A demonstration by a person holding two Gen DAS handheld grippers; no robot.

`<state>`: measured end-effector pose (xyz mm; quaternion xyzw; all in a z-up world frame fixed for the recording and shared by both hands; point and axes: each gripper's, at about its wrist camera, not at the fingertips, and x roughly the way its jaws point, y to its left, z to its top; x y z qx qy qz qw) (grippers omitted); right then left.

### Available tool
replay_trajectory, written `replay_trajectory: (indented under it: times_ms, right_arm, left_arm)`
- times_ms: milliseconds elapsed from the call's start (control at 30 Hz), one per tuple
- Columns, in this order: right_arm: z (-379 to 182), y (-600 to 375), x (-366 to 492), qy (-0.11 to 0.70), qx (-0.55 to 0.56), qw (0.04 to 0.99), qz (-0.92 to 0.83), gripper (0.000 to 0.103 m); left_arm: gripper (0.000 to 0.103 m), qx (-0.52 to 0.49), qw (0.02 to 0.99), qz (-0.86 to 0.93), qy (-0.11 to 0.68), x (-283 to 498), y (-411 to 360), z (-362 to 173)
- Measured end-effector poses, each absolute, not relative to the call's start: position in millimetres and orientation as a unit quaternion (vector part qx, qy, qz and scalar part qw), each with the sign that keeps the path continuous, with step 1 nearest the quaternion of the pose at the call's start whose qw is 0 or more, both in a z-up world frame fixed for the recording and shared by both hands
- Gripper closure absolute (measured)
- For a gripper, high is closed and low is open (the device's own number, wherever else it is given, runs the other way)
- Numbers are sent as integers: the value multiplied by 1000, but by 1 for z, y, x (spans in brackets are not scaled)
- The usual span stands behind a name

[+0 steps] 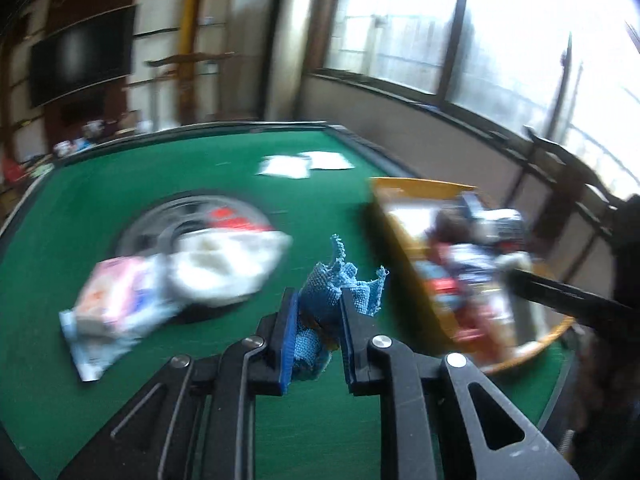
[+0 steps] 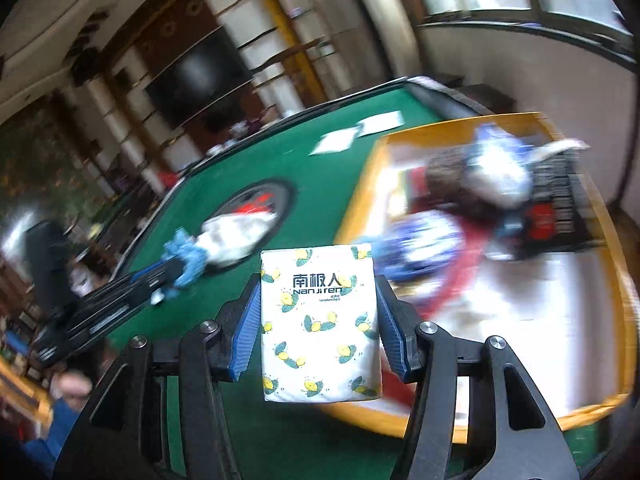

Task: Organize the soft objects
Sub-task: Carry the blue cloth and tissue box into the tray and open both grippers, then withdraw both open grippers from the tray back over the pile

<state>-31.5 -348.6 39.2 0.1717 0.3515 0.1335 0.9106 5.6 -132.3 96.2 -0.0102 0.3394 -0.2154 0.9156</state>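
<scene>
We read "NanJiren" under three printed Chinese characters on the tissue pack (image 2: pixel 320 328), white with a lemon-and-leaf pattern. The right gripper (image 2: pixel 319 322) has it clamped upright between its blue pads (image 2: pixel 248 334), jaws partly apart to the pack's width, held above the near edge of the yellow tray (image 2: pixel 404 420). The left gripper (image 1: pixel 318 334) has its jaws nearly together, pinching a crumpled blue cloth (image 1: pixel 340 288) that bunches up above the fingertips, over the green table (image 1: pixel 100 184). On the felt just left of it we see a white soft bundle (image 1: pixel 224 268) touching a pink-and-white plastic pack (image 1: pixel 112 304); its print is too blurred to read. The bundle lies over the table's round centre panel (image 1: pixel 192 216). The tray holds a blurred pile of mixed soft items (image 2: pixel 496 196). Two white sheets (image 1: pixel 304 164) lie farther back on the table.
</scene>
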Motion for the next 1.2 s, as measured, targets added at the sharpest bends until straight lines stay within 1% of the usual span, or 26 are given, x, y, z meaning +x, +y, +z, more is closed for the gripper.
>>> replay_trajectory:
  times_ms: [300, 367, 433, 500, 533, 567, 767, 1033, 1200]
  right_arm:
    - [32, -440, -40, 346, 201, 916, -21, 49]
    - [30, -451, -41, 348, 200, 915, -41, 49]
    - [27, -463, -41, 351, 205, 912, -62, 49]
    - [26, -472, -42, 345, 217, 911, -60, 46]
    - [25, -473, -44, 344, 219, 911, -59, 37]
    - [27, -475, -46, 341, 214, 914, -54, 31]
    - [35, -474, -51, 312, 195, 928, -63, 31]
    - [45, -474, -61, 294, 220, 929, -43, 31]
    - [49, -456, -58, 298, 215, 930, -21, 31]
  left_arm:
    - [84, 33, 875, -337, 348, -1, -276, 102]
    - [84, 45, 870, -345, 349, -1, -298, 99]
    - [81, 42, 868, -349, 352, 2, -312, 96]
    - [81, 30, 869, -344, 356, 8, -318, 93]
    - [81, 25, 867, -346, 358, 9, -319, 92]
    - [81, 18, 862, -353, 364, 11, -320, 90]
    - [80, -8, 851, -358, 386, 11, -316, 88]
    - [80, -12, 856, -358, 373, 0, -301, 101]
    - [80, -17, 867, -338, 366, 1, -274, 105]
